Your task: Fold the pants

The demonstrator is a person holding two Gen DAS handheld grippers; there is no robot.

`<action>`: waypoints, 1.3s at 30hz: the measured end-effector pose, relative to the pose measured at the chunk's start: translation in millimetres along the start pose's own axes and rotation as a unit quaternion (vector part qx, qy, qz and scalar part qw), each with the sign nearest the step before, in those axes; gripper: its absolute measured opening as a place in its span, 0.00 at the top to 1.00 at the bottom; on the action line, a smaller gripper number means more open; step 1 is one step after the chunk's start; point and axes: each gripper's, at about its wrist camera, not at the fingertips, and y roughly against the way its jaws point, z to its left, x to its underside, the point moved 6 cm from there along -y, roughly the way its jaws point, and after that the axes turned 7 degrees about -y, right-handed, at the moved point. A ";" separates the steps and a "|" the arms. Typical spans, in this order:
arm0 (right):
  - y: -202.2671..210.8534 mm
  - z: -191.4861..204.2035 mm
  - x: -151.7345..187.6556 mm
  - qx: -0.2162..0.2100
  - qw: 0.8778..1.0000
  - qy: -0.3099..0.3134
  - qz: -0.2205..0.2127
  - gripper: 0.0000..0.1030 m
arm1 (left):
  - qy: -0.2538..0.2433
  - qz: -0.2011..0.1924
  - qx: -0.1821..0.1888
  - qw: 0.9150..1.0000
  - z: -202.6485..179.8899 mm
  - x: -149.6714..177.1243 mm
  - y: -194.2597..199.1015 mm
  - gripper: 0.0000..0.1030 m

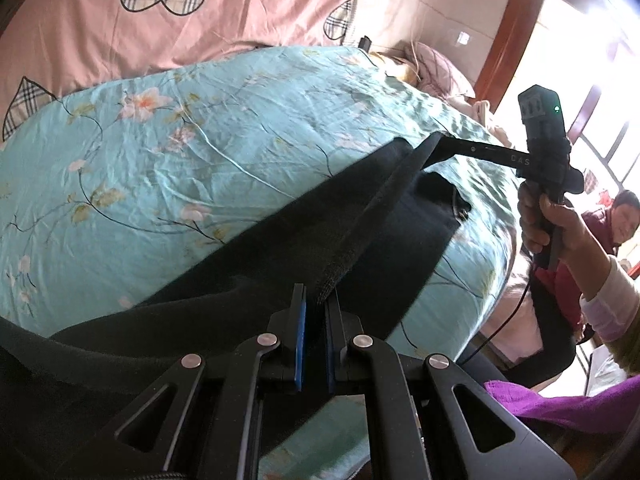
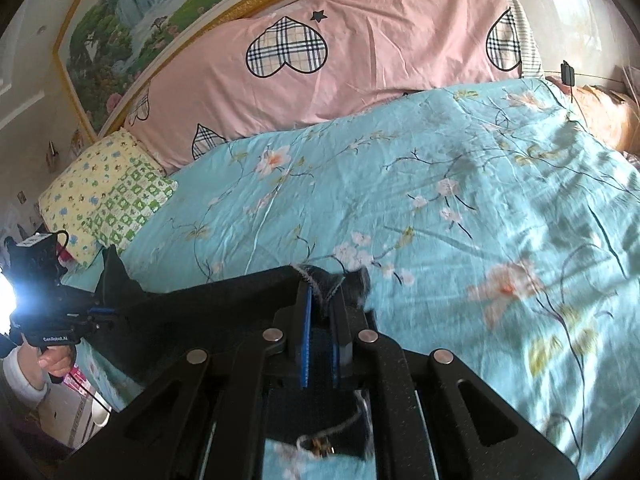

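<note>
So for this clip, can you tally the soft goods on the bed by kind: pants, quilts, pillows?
Black pants, clamped in the shut jaws of the left gripper and the right gripper: 1
Teal floral quilt: 1
Pink quilt with plaid hearts: 1
Yellow and green patterned pillow: 1
Total: 4

The pants are dark, near-black, of a soft knit-looking cloth with a ribbed band running along one raised edge. They hang stretched in a span above a bed with a teal floral cover, pinched at one end between the pads of the left gripper and at the other in the closed right gripper. The lower cloth sags toward the cover; a frayed edge and a pale cord with a small tag show at the right-hand end.
</note>
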 end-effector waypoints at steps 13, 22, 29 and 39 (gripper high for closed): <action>7.9 -17.4 43.6 0.025 0.999 -0.019 0.025 0.97 | -0.001 0.022 -0.004 1.000 -14.4 24.9 -19.6 0.94; 14.7 -14.7 62.1 0.037 0.999 -0.022 0.029 0.97 | 0.004 0.038 -0.006 0.999 -15.2 39.4 -34.6 0.94; 13.1 -19.2 68.1 0.069 0.996 -0.039 0.046 0.94 | 0.024 0.035 0.002 0.999 -12.3 46.1 -37.7 0.80; 45.9 11.6 50.5 0.088 0.996 -0.016 -0.015 0.53 | 0.098 0.000 -0.022 0.995 16.5 58.5 1.9 0.67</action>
